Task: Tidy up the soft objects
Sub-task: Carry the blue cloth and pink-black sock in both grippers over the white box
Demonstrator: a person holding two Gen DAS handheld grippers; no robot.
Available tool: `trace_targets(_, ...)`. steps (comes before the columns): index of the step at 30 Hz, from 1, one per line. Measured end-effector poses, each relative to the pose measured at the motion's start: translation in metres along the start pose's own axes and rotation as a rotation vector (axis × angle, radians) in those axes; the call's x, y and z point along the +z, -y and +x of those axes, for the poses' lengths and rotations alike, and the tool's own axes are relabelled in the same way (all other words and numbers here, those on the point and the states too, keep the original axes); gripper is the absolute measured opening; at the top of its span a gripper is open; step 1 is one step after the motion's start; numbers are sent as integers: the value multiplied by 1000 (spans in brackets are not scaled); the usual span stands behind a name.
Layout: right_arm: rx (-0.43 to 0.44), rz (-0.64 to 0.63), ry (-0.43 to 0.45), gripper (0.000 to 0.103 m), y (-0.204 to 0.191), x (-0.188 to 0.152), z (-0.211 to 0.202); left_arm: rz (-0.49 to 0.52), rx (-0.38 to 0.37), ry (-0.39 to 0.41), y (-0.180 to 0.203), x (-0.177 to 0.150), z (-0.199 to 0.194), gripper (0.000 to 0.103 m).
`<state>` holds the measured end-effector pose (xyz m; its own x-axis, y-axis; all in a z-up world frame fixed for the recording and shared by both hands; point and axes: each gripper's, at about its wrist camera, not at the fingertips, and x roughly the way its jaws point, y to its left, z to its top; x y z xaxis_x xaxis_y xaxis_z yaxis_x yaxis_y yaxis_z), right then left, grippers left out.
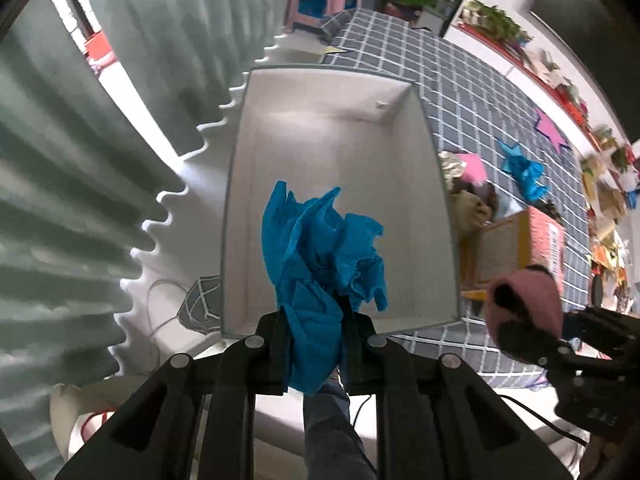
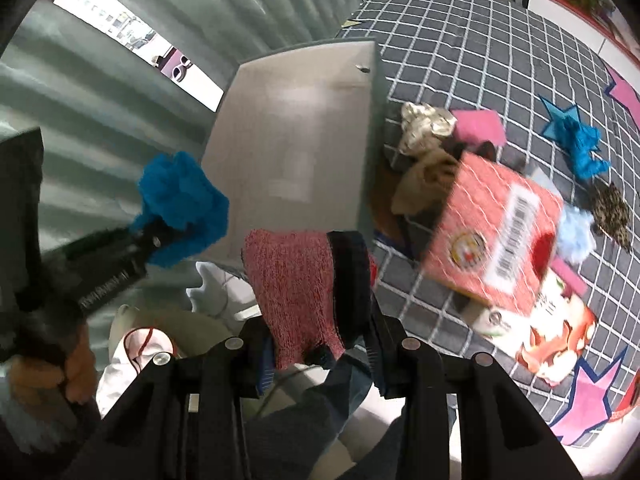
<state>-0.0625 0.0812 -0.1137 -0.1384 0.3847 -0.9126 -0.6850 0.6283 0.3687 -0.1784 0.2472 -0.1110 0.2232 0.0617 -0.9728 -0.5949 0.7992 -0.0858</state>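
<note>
1. Nearest the left wrist camera, the left hand-held gripper (image 1: 316,344) is clamped on a crumpled blue cloth (image 1: 320,264), which bunches up from between the fingers and hangs over the open white box (image 1: 400,184)
2. Nearest the right wrist camera, the right hand-held gripper (image 2: 320,344) is clamped on a pink knitted piece with a dark band (image 2: 296,284), held just near of the white box's near edge
3. That white box stands on a bed with a grey checked cover (image 1: 472,92); its inside shows only bare white walls and floor
4. Just right of the white box lies a heap of soft things (image 2: 428,148): a pale crumpled one, a beige one and a pink one
5. A red carton (image 2: 496,236) sits tilted against the near right of that heap
6. Farther right on the cover lies another blue cloth (image 2: 580,144), well apart from the box, with a light blue fluffy piece (image 2: 574,232) and a dark speckled piece (image 2: 612,208) near the carton
7. In the right wrist view the left hand-held gripper appears at the left, a person's hand (image 2: 72,368) around its handle
8. Grey-green pleated curtains (image 1: 80,200) hang to the left
</note>
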Motion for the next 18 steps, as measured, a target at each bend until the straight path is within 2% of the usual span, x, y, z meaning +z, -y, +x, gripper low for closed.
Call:
trace_targets(5, -16, -21, -7, 39, -15, 17, 10, -30, 17, -14, -5, 3, 13, 19)
trace_targets(18, -29, -23, -74, 39, -30, 47, 61, -16, 88, -68, -9, 12, 57, 19)
